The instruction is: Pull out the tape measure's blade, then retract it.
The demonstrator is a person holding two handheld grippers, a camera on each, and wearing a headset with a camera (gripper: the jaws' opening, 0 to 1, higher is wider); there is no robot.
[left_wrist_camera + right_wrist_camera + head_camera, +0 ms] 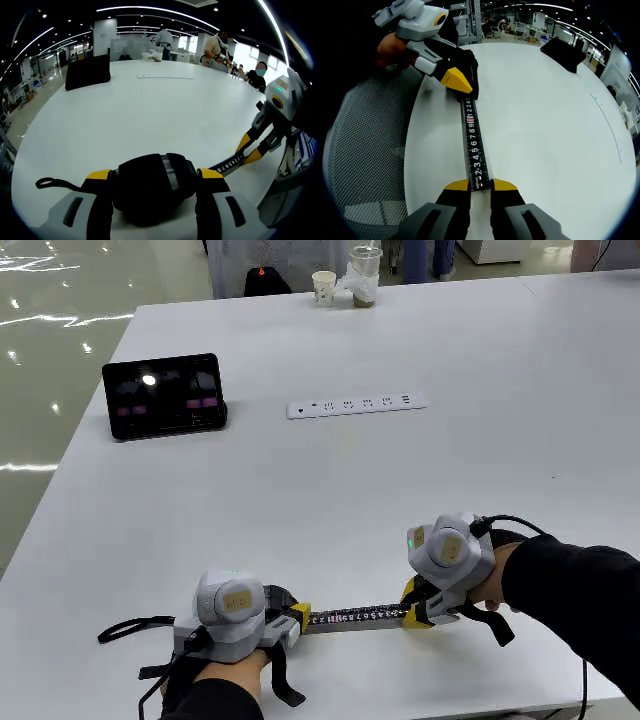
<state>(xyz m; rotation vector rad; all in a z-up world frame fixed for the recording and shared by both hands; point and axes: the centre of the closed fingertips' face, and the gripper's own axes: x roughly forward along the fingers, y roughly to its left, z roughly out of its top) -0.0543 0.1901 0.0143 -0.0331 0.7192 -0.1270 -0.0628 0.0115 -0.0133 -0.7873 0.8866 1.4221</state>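
Observation:
A black tape measure case (pixel 152 187) sits between the yellow-tipped jaws of my left gripper (pixel 155 175), which is shut on it near the table's front edge (pixel 283 612). Its dark blade (pixel 355 616) with white numbers runs right along the tabletop to my right gripper (pixel 412 615). In the right gripper view the blade (pixel 472 145) stretches from the case (pixel 469 75) to my right gripper (pixel 480 185), whose jaws are shut on the blade's end. A black wrist strap (pixel 125 629) trails left from the case.
A white table (pixel 400 490) holds a black tablet (pixel 163 395) at the far left, a white power strip (pixel 356 405) in the middle, and paper cups (pixel 324 286) at the far edge. A mesh chair (pixel 365 150) stands beside the table. People stand in the background (pixel 215 47).

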